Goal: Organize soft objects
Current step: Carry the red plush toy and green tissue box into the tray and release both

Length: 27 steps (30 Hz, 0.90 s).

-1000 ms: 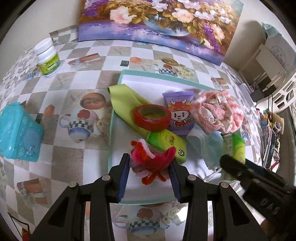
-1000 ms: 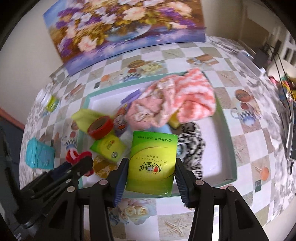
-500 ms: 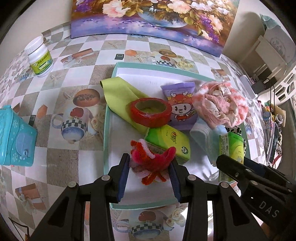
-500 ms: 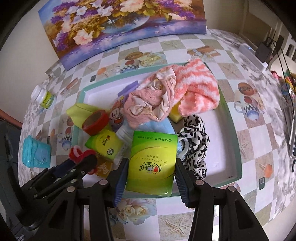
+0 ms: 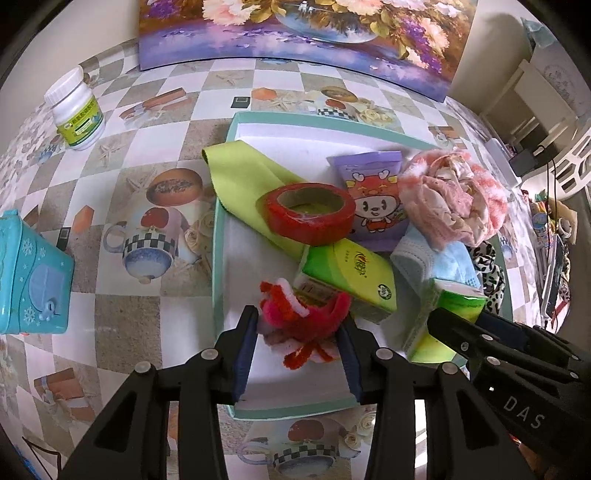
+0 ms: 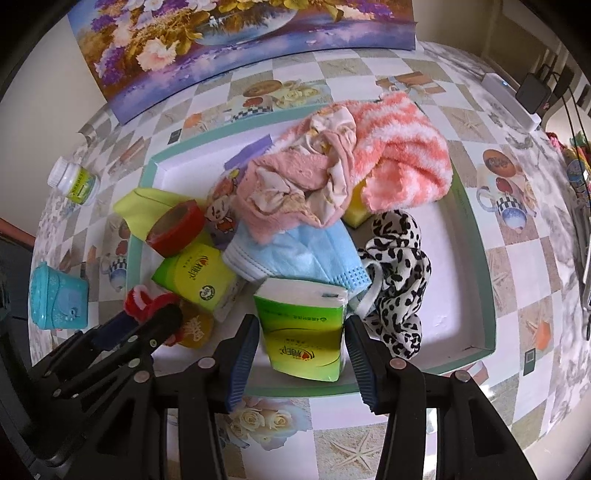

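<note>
My left gripper (image 5: pixel 297 328) is shut on a red and pink fuzzy pipe-cleaner toy (image 5: pixel 301 317), low over the near left part of the teal-rimmed white tray (image 5: pixel 218 258). My right gripper (image 6: pixel 303 332) is shut on a green tissue pack (image 6: pixel 303 325), tilted down into the tray's near middle (image 6: pixel 476 236). The tray holds a pink sock and cloth bundle (image 6: pixel 343 177), a blue face mask (image 6: pixel 306 254), a leopard-print scrunchie (image 6: pixel 399 266), a second green tissue pack (image 5: pixel 351 277), red tape (image 5: pixel 308 212), a yellow-green cloth (image 5: pixel 240 173) and a purple packet (image 5: pixel 373 199).
A white pill bottle (image 5: pixel 75 110) and a turquoise box (image 5: pixel 26 277) stand on the checkered tablecloth left of the tray. A flower painting (image 5: pixel 303 33) leans at the back. Cables and a power strip (image 6: pixel 509 96) lie at the right edge.
Both grippers have moved forward and lower into the tray. The green tissue pack has tipped forward, its top end now toward the blue mask. The left gripper keeps the fuzzy toy.
</note>
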Motion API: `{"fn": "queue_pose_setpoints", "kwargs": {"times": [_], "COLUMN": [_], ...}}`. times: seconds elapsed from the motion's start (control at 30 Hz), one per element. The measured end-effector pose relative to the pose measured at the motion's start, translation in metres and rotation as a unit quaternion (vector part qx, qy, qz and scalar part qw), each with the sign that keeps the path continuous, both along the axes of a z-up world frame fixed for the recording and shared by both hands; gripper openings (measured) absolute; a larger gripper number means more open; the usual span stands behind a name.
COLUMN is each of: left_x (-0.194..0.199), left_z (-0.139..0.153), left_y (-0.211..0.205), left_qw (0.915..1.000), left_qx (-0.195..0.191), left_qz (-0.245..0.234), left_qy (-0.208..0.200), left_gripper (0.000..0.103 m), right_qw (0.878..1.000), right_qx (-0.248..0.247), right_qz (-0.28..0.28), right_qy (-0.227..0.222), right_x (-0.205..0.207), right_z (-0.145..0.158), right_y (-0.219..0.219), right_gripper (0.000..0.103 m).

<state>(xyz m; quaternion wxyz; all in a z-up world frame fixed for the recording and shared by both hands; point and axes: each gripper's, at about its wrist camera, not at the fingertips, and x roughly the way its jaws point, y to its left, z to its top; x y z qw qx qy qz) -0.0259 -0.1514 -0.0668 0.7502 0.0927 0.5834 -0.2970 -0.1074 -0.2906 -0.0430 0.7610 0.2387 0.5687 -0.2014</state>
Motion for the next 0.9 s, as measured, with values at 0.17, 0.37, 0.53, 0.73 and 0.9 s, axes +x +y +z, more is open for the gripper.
{"fn": "queue_pose_setpoints", "kwargs": {"times": [0.17,0.37,0.53,0.73,0.9], "left_x": [0.001,0.007,0.012,0.018,0.023], "left_z": [0.002,0.004,0.012,0.019,0.022], "left_y": [0.0,0.007,0.015,0.025,0.033], "left_qw": [1.0,0.9998,0.9988,0.9973,0.995], "left_qx": [-0.005,-0.014,-0.035,-0.036,-0.024], "left_qz": [-0.003,0.016,0.035,0.062,0.086], "left_qy": [-0.001,0.004,0.004,-0.017,-0.045], "left_gripper": [0.052,0.066,0.072,0.078,0.087], "right_qw": [1.0,1.0,1.0,0.999,0.999], "right_qx": [-0.005,-0.013,-0.02,-0.03,-0.038], "right_qz": [0.005,-0.004,-0.001,-0.001,-0.007], "right_qy": [-0.004,-0.012,-0.018,-0.022,-0.018], "right_x": [0.003,0.002,0.001,0.002,0.002], "right_z": [0.004,0.011,0.016,0.019,0.019], "right_y": [0.003,0.002,0.004,0.006,0.002], "right_gripper": [0.052,0.058,0.058,0.062,0.079]}}
